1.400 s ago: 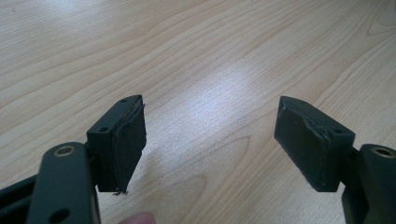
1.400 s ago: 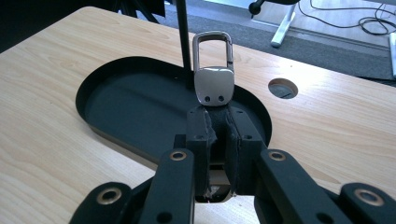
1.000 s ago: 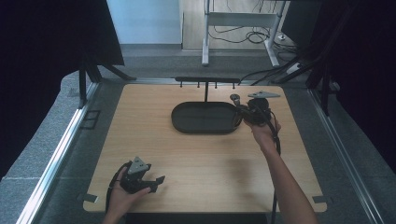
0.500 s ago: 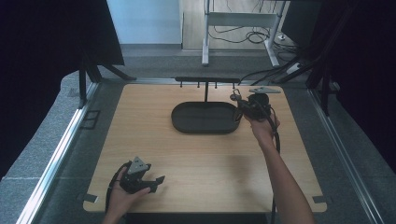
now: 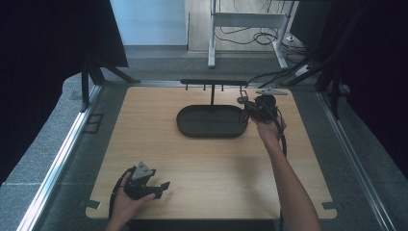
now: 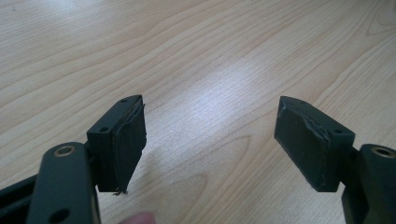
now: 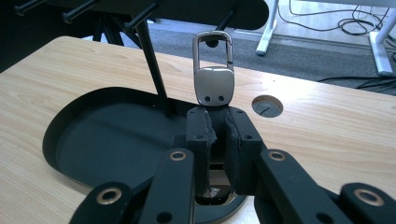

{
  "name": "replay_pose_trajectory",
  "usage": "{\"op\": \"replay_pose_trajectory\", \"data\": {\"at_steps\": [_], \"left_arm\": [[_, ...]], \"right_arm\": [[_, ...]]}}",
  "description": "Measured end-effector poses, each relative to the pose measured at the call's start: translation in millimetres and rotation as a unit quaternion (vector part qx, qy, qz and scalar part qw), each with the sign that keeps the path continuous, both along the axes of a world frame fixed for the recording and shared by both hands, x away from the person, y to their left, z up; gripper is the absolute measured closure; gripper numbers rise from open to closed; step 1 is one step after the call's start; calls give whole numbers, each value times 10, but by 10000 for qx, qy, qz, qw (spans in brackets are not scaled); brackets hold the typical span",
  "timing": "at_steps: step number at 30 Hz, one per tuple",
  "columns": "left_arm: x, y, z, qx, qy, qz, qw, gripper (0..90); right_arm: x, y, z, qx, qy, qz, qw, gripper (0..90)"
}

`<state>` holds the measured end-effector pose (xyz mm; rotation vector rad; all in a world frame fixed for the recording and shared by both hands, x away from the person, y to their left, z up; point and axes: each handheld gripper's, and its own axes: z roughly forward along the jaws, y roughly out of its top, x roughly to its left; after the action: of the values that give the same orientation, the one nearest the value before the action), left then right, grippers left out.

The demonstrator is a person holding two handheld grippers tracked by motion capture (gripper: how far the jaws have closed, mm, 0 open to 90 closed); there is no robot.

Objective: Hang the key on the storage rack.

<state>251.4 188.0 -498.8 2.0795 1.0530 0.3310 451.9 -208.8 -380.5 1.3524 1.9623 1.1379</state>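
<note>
Right claw clamped on metal key clasp above black oval tray; left claw wide open over bench at 7 o'clock

I see a light wooden table with plain grain across its top. On it, toward twelve o'clock from centre, sits a black oval tray from whose far side a thin post rises. A round hole is cut in the tabletop just at three o'clock of the tray.
</note>
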Motion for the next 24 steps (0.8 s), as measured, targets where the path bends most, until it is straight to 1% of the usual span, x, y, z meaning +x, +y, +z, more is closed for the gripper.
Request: {"op": "replay_pose_trajectory", "data": {"at_steps": [4, 7, 13, 18, 24], "left_arm": [[1, 1, -4, -9, 7, 7, 10000, 255], [0, -17, -6, -2, 16, -19, 10000, 255], [-5, -52, -19, 19, 32, -64, 10000, 255], [-6, -63, -29, 25, 41, -87, 10000, 255], [-6, -54, -24, 20, 37, -67, 10000, 255]], "right_arm": [[42, 16, -32, 63, -26, 19, 10000, 811], [60, 44, -46, 104, -97, 32, 9999, 811], [129, 119, -54, 21, -125, -85, 9999, 811], [193, 148, -102, 42, -51, -174, 9998, 811], [263, 150, -204, 93, 63, -186, 9998, 810]]}}
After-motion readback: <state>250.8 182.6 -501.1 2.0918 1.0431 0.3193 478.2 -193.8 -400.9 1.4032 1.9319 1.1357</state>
